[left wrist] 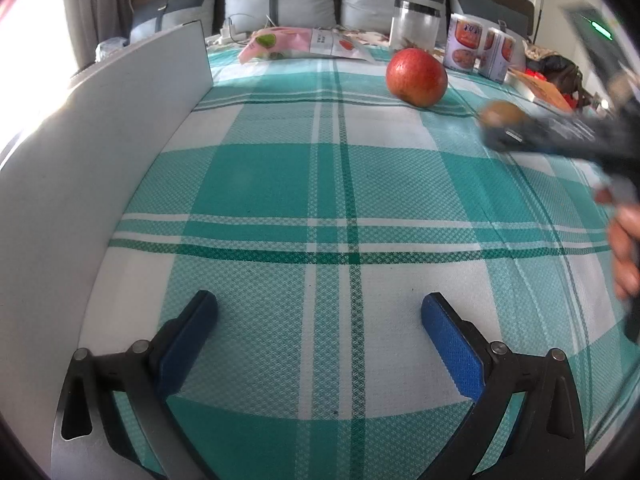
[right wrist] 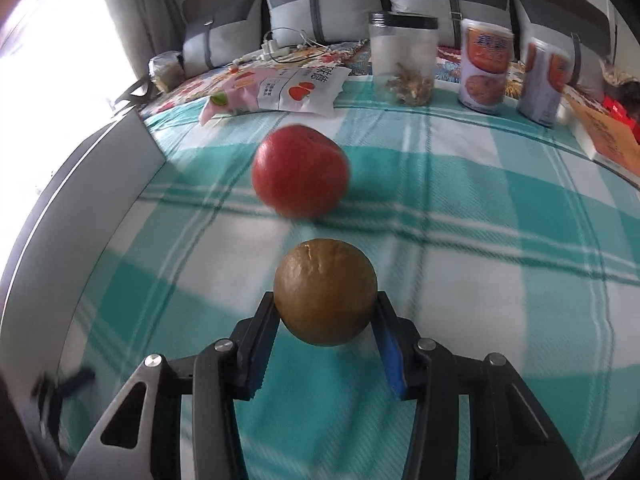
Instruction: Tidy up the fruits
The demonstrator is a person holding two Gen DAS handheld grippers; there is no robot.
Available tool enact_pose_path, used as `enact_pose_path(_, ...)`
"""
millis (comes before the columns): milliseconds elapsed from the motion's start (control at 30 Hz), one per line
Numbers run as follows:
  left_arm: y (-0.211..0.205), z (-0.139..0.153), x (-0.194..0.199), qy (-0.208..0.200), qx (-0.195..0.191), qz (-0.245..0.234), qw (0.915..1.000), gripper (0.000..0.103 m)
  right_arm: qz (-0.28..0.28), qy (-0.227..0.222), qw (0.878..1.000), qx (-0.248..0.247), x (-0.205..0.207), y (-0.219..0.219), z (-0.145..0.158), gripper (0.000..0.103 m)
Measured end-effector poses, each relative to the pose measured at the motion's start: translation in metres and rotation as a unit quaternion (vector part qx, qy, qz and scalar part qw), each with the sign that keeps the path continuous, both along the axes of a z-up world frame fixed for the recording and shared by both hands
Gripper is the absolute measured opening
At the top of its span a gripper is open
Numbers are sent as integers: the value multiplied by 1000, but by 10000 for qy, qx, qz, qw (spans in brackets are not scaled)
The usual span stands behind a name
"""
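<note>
A red apple (left wrist: 416, 76) lies on the green-and-white checked cloth (left wrist: 320, 184); it also shows in the right wrist view (right wrist: 300, 170), blurred, just beyond my right gripper. My right gripper (right wrist: 325, 320) is shut on a round brown fruit (right wrist: 325, 292) and holds it above the cloth. In the left wrist view the same brown fruit (left wrist: 502, 114) and right gripper (left wrist: 504, 136) appear blurred at the right, near the apple. My left gripper (left wrist: 320, 308) is open and empty, low over the cloth.
A white board (left wrist: 100, 140) stands along the left edge. At the back are a snack bag (right wrist: 296, 90), a clear jar (right wrist: 402, 60), two cans (right wrist: 486, 72) and pillows (right wrist: 320, 4). A box (right wrist: 600, 132) lies at the right.
</note>
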State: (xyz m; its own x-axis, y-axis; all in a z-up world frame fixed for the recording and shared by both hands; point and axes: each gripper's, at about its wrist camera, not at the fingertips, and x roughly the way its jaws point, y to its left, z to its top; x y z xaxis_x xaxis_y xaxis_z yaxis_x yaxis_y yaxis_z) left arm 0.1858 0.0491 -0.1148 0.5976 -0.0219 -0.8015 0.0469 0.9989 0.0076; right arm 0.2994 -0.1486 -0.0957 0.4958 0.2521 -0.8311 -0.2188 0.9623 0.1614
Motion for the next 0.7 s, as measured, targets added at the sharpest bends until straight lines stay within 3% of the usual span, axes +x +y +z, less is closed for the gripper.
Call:
enact_pose_path(233, 0, 0, 0, 0, -1, 0, 10000, 103, 44, -74, 9997, -248, -81, -67, 9, 47)
enact_pose_path(433, 0, 0, 0, -1, 1, 1, 10000, 103, -75, -129, 9989, -450, -118, -86, -4, 48)
enact_pose_path(500, 0, 0, 0, -1, 1, 1, 10000, 103, -121, -232, 9990, -373, -121, -85, -6, 63)
enact_pose_path(567, 0, 0, 0, -1, 1, 1, 10000, 103, -172, -271, 9988, -378, -121, -81, -10, 97)
enact_pose_path(700, 0, 0, 0, -1, -1, 2, 10000, 103, -132, -246, 9953, -923, -119, -65, -16, 103)
